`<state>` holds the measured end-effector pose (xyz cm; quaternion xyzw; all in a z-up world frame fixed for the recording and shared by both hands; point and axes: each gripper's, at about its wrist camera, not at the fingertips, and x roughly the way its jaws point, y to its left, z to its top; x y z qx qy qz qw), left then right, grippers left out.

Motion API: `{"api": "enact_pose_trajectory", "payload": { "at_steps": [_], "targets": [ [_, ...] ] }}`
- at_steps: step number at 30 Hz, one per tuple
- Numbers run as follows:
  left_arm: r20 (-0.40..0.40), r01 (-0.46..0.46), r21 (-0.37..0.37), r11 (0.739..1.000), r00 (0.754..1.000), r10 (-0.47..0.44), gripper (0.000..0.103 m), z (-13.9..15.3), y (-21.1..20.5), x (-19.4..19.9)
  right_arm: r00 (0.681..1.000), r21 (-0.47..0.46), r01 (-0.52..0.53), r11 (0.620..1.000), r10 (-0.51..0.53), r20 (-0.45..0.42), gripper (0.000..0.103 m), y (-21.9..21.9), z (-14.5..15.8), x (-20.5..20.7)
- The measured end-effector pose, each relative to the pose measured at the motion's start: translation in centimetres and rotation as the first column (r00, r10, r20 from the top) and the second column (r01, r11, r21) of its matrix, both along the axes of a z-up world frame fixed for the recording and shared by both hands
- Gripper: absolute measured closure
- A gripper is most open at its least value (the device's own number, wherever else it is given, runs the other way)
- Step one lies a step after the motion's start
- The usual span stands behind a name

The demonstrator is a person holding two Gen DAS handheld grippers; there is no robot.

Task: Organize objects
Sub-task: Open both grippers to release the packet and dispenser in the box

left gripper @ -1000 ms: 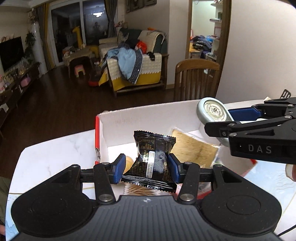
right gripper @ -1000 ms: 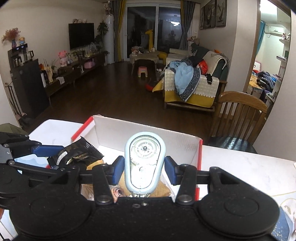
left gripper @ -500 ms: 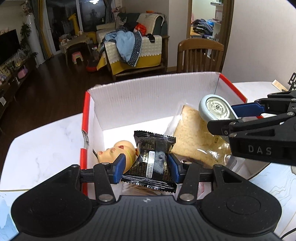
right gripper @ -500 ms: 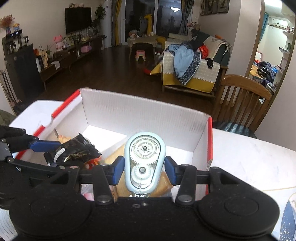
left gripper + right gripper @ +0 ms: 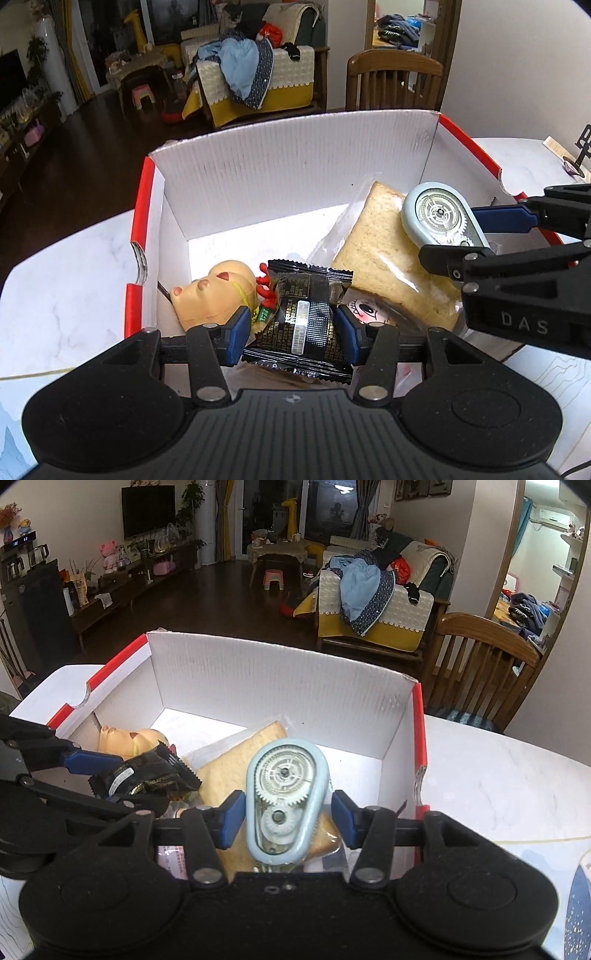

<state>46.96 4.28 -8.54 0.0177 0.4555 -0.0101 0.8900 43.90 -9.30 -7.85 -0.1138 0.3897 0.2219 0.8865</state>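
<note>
My left gripper (image 5: 291, 328) is shut on a black snack packet (image 5: 303, 321) and holds it over the near left part of a white cardboard box with red rims (image 5: 295, 162). My right gripper (image 5: 288, 812) holds a light blue correction tape dispenser (image 5: 286, 797) between its fingers over the box's right part; a small gap shows at each pad. In the left wrist view the dispenser (image 5: 439, 218) hangs above a wrapped slice of bread (image 5: 384, 258). A peach doll head (image 5: 214, 295) lies at the box's left. The box shows in the right wrist view (image 5: 280, 679).
The box stands on a white marble table (image 5: 74, 266). A wooden chair (image 5: 480, 664) stands behind the table's far edge. A round face sticker item (image 5: 364, 310) lies in the box under the bread. Dark floor and a sofa lie beyond.
Both grippers have moved forward and down over the box with their objects. The box interior, doll head and bread now fill the views.
</note>
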Motion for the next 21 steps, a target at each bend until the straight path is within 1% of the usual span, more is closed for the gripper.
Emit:
{"api": "enact_pose_trajectory", "payload": {
  "at_steps": [1,3,6,11,12,21],
  "targets": [
    [-0.010,0.001,-0.004,1.000,1.000,-0.001,0.054,-0.1,0.0,0.0,1.000,0.008,0.003,1.000,-0.003,-0.001,0.042,-0.1,0.1,0.1],
    [-0.022,0.004,-0.006,1.000,1.000,-0.004,0.054,-0.2,0.1,0.0,1.000,0.029,0.017,0.999,-0.017,0.003,0.039,-0.5,0.3,0.0],
    [-0.024,-0.005,-0.018,1.000,1.000,0.004,0.053,0.0,0.1,-0.2,1.000,0.040,0.028,0.999,-0.028,0.005,0.039,-0.9,0.6,-0.1],
    [-0.004,0.000,-0.044,0.999,1.000,0.000,0.042,0.7,-0.1,-0.9,0.999,0.048,0.032,0.998,-0.033,0.015,0.039,-1.5,1.4,-0.7],
    [0.001,0.000,-0.045,0.999,1.000,0.000,0.041,0.9,-0.2,-0.9,0.999,0.054,0.033,0.998,-0.034,0.015,0.038,-1.6,1.6,-0.8],
    [0.066,-0.017,-0.081,0.997,0.998,0.022,0.041,3.4,-0.1,-3.2,0.999,0.075,0.001,0.997,-0.004,0.048,0.038,-2.1,3.9,-2.7]
  ]
}}
